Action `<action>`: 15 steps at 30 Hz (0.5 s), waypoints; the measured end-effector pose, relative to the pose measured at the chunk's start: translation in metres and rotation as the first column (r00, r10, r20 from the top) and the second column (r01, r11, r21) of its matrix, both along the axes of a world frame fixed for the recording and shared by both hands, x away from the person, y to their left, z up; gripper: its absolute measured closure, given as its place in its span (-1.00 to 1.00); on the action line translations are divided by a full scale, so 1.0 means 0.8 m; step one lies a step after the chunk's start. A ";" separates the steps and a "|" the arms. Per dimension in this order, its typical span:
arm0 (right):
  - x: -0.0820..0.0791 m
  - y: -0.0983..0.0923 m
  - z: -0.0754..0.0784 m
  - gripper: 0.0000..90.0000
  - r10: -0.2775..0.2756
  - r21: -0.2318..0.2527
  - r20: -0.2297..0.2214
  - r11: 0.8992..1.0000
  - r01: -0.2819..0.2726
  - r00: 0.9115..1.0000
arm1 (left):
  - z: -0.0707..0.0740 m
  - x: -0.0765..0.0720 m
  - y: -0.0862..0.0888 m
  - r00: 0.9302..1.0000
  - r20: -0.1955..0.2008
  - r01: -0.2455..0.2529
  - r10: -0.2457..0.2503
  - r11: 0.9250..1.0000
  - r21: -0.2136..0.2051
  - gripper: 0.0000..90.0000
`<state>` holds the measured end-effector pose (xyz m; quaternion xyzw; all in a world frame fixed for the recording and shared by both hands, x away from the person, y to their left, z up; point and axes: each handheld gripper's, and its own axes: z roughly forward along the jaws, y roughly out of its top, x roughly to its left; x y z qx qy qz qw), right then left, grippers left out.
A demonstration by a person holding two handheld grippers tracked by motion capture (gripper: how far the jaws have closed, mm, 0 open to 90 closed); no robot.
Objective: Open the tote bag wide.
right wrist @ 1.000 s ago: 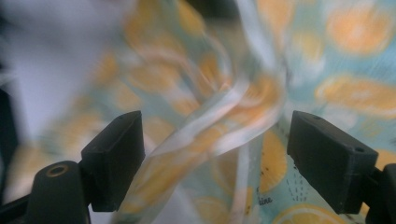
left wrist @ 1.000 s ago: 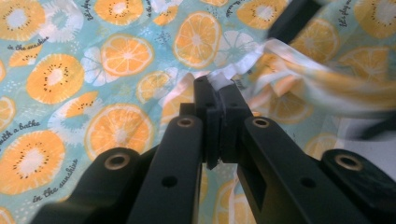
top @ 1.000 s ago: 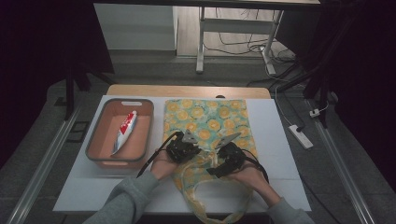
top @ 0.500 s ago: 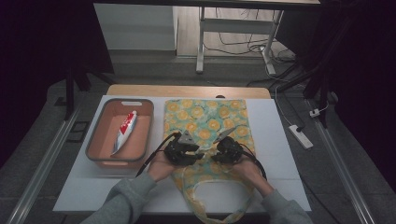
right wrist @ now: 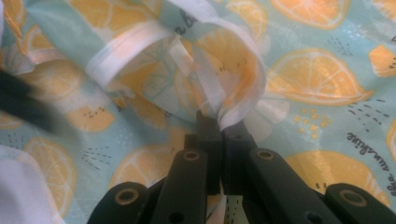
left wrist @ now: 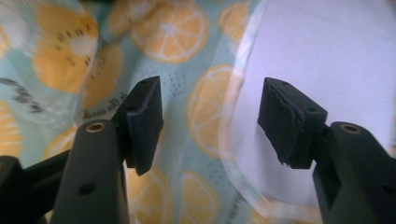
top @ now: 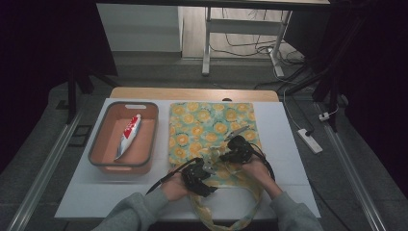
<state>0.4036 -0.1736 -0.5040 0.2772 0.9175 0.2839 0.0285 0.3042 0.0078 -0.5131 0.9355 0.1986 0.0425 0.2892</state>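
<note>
**Right fingers pinch the bag's rim, left fingers stand apart over the cloth**

Here we are at the desk, white-topped, with the lemon-print cloth bag lying flat across its middle, its long handles looping down toward the person at the near edge. Both hands work at the bag's near end, close to each other.

The right gripper has its fingers pressed together, and in the right gripper view you can see what they have: a fold of the bag's white-edged rim bunched up and clamped right at the fingertips, the cloth rising out of the grip in a loose curl. The gripper points across the printed fabric, which lies all around it.

The left gripper sits just beside it, a little nearer the person. Its fingers have just been opening, and in the left gripper view they stand well apart with nothing pressed between them. Beneath that gripper the bag's edge runs across the gap, with lemon slices on pale blue on one side and bare desk on the other. The left finger hangs over the print, the right one over the white surface.

Off to the left side of the desk sits an orange tray with a grey rim, well apart from the bag, and a red-and-white tube lies slantwise inside it. Grey sleeves come in from the bottom of the high view.
</note>
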 end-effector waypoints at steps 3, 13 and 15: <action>0.001 -0.002 0.005 0.96 0.000 0.013 0.009 1.000 0.000 1.000 | -0.008 0.003 -0.001 1.000 0.009 -0.003 0.003 1.000 0.023 0.12; 0.001 -0.012 0.026 0.96 -0.017 0.067 0.045 0.998 0.014 0.999 | -0.010 0.004 0.004 0.999 0.026 0.031 -0.031 1.000 0.000 0.98; 0.001 -0.014 0.030 0.96 -0.017 0.076 0.055 0.997 0.013 0.998 | -0.008 0.002 0.004 0.999 0.035 0.038 -0.038 0.999 0.007 0.98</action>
